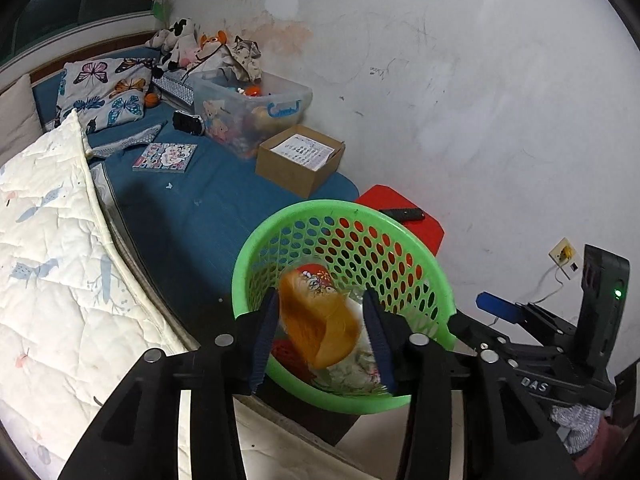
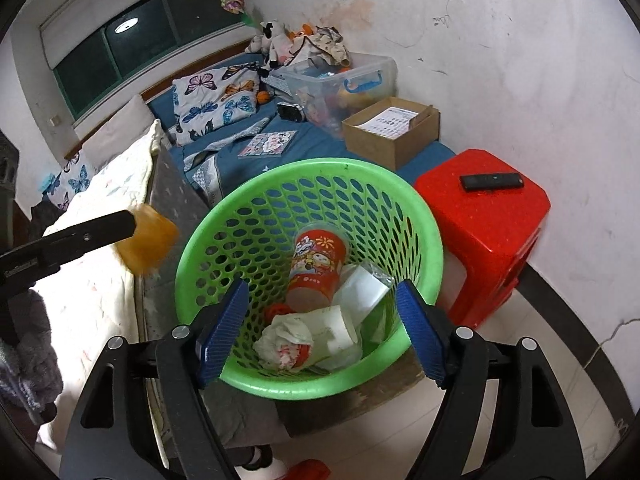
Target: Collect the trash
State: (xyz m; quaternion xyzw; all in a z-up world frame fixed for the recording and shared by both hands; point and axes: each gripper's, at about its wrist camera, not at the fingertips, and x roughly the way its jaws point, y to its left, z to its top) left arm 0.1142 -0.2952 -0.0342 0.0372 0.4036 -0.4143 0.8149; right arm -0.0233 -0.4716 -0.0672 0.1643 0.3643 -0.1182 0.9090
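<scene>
- The left gripper (image 1: 320, 328) is pinching a crumpled orange wrapper (image 1: 320, 326) between its dark blue pads (image 1: 262, 344), low in the centre of the left wrist view; the wrapper is blurring at its edges.
- The right gripper (image 2: 320, 332) is holding its jaws spread wide with nothing between them, its ribbed blue pads (image 2: 222, 330) framing the lower centre of the right wrist view.
- In the right wrist view, the orange wrapper (image 2: 146, 242) is hanging at the left of the frame, just outside the rim of the green perforated basket (image 2: 430, 236).
- Inside the basket, a red printed paper cup (image 2: 318, 262) is lying on its side beside a clear plastic bag (image 2: 362, 288), with a crumpled tissue (image 2: 284, 336) and a white paper scrap (image 2: 336, 328) nearer the bottom of the frame.
- A red plastic stool (image 2: 492, 232) is standing just right of the basket against the white wall, carrying a black remote control (image 2: 492, 181) on its seat.
- Behind the basket, a blue-sheeted bed (image 2: 312, 142) is stretching toward the upper left, holding a cardboard box (image 2: 390, 136), a clear storage bin (image 2: 340, 84) of toys, a butterfly-print pillow (image 2: 216, 100) and a colourful book (image 2: 268, 144).
- A white quilt (image 1: 52, 248) is filling the left of the left wrist view.
</scene>
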